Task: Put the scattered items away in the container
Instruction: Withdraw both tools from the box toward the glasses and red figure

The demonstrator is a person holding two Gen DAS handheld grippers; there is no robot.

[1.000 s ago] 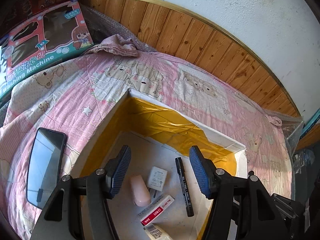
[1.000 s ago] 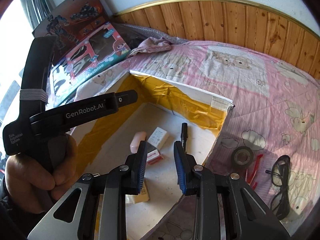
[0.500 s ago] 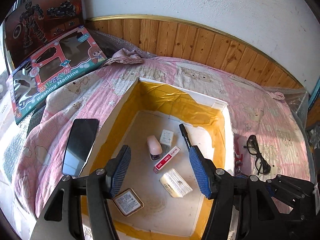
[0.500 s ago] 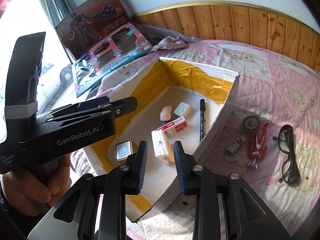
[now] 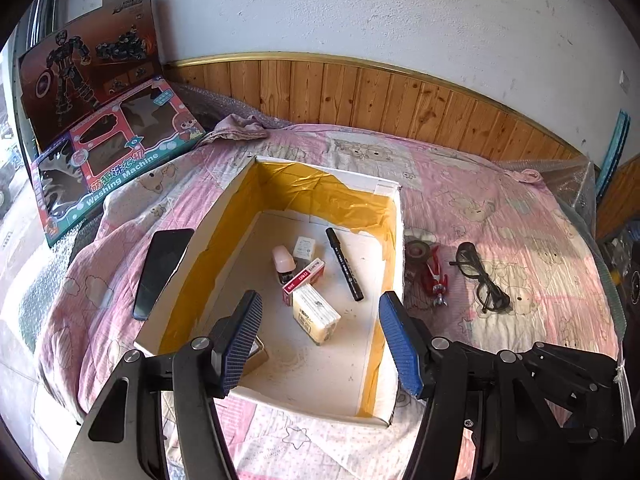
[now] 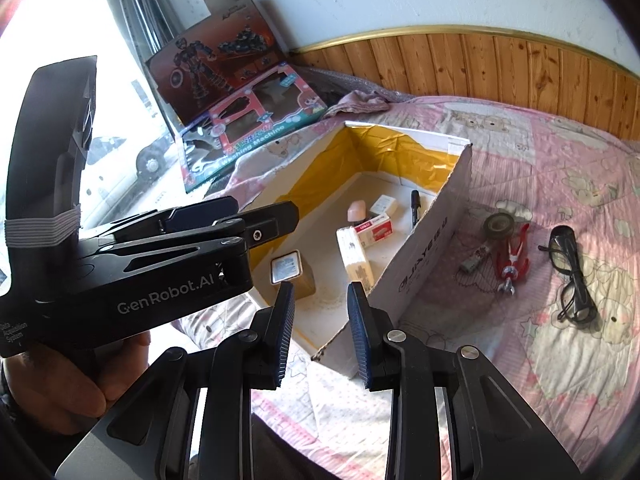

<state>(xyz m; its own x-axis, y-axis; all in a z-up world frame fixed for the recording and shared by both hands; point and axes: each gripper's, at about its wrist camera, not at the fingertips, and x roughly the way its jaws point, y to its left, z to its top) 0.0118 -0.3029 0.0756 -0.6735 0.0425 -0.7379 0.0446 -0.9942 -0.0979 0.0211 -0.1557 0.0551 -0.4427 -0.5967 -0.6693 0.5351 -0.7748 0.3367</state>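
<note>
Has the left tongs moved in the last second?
Yes. The left tongs has pulled back and up from the box: a second ago it sat low inside; now the whole box shows.

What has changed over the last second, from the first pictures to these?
Both tongs, left and right, drew back and up from the box, so its whole floor and the bedspread beside it came into view. Nothing was picked up or let go; both tongs stay open and empty. The marker, the packets and the phone lie as they did.
</note>
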